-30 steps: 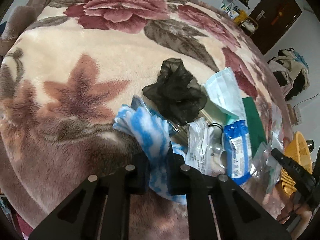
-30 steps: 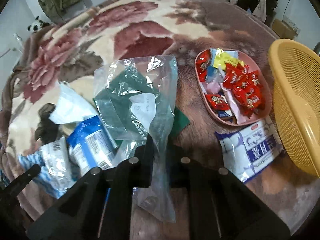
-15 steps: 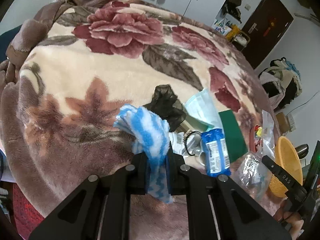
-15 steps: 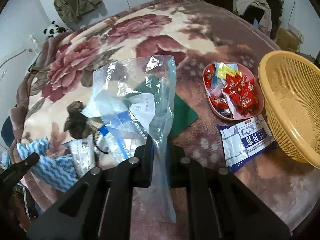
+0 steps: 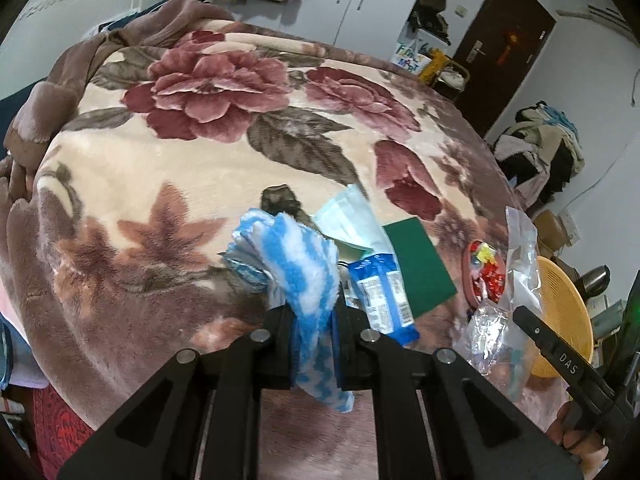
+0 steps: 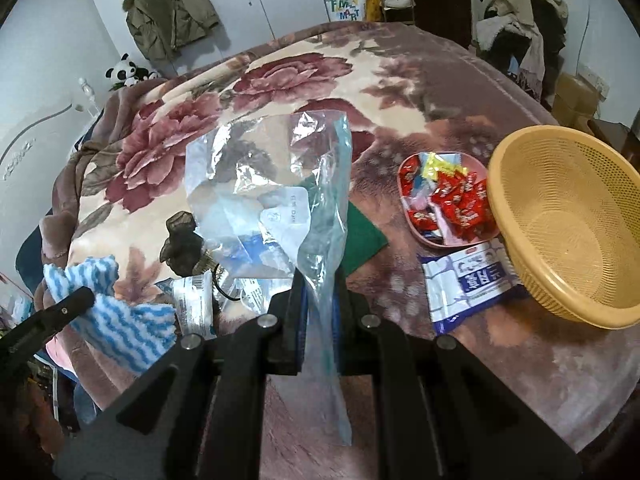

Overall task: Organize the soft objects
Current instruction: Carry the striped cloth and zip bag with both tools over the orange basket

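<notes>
My left gripper is shut on a blue-and-white striped fluffy cloth and holds it above the floral blanket. The cloth also shows in the right wrist view. My right gripper is shut on a clear plastic zip bag that hangs open above the table; the bag also shows in the left wrist view. A black mesh cloth, a face mask and a blue wipes pack lie on the blanket.
A yellow basket stands at the right, next to a pink tray of sweets and a white-and-blue packet. A green sheet and a small clear packet lie mid-table. Clothes and cupboards stand behind.
Both grippers have risen and pulled back from the table. The striped cloth and the plastic bag have come up with them and hang higher above the blanket.
</notes>
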A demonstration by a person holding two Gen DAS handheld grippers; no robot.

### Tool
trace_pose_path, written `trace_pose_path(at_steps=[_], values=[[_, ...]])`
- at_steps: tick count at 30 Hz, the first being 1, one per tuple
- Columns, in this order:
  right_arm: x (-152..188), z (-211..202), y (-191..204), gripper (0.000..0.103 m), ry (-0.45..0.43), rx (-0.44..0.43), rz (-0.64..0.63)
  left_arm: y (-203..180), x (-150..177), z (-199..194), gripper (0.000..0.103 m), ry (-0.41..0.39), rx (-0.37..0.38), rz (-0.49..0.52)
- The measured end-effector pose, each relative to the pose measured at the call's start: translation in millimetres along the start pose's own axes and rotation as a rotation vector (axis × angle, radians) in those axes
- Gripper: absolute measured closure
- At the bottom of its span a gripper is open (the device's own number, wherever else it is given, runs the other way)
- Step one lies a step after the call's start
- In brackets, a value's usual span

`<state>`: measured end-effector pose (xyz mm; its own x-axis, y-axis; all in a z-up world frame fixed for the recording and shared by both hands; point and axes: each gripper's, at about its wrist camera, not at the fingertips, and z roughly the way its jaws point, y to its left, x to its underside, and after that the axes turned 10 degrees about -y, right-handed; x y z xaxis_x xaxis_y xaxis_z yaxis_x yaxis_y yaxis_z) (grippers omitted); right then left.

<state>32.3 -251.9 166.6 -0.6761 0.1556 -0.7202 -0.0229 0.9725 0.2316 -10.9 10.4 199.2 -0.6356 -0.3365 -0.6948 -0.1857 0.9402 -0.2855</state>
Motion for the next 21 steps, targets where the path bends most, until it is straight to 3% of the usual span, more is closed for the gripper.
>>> trace_pose_path(at_steps=[21], values=[[-15.4,-45.1,-69.6,0.093,-0.069,0.084,0.076,-120.0,-1.6,1.8,0.092,0.009,0.147,0.142]])
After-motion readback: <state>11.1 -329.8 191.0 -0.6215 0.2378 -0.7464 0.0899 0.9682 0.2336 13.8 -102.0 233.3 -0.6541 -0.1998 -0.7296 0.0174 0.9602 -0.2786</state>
